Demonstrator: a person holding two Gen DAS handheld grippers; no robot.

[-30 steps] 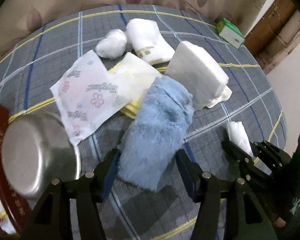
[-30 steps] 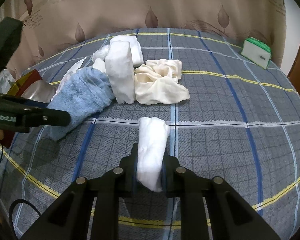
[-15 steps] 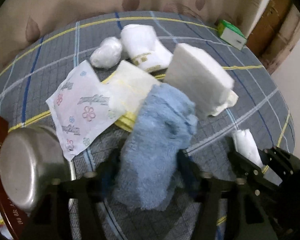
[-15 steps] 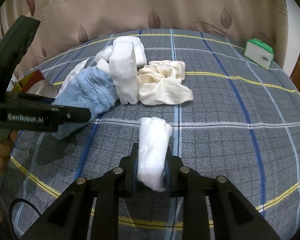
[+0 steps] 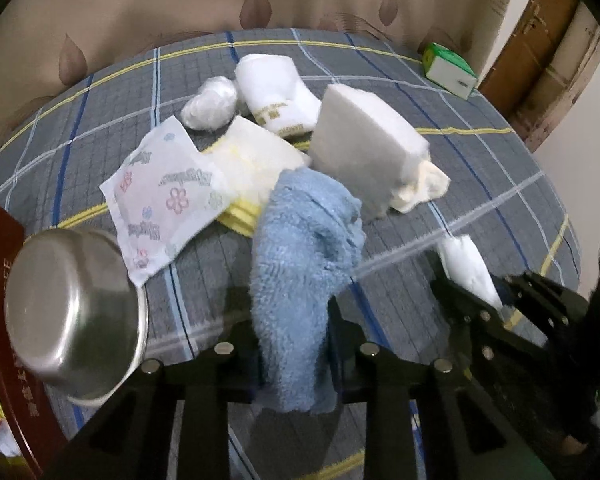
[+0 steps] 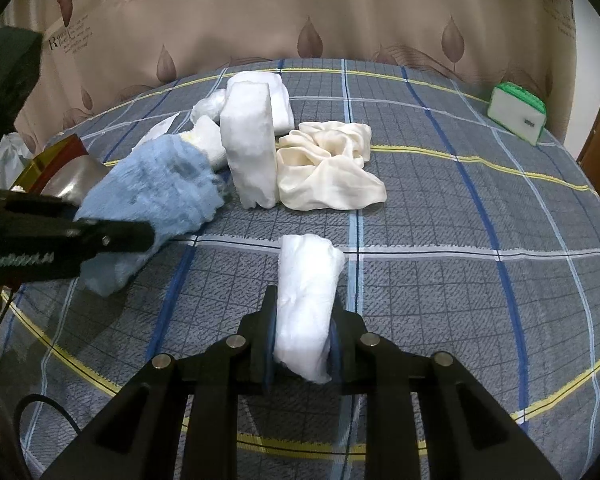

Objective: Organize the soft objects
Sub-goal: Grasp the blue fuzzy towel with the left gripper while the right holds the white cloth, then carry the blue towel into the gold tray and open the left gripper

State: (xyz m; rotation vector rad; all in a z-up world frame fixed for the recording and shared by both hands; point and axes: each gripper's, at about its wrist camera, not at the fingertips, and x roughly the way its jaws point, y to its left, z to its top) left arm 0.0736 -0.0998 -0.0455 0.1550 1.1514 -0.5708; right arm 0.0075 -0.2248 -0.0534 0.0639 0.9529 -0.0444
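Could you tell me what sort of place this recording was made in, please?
Probably a room in a home: a round table under a checked cloth, a leaf-print curtain close behind it, and household soft goods such as a blue towel and a cream cloth.

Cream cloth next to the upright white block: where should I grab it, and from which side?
Grip the cream cloth at a raised fold near its top, coming from above on the open right side. It lies crumpled and loose, and the white block stands against its left edge, so that side is crowded.
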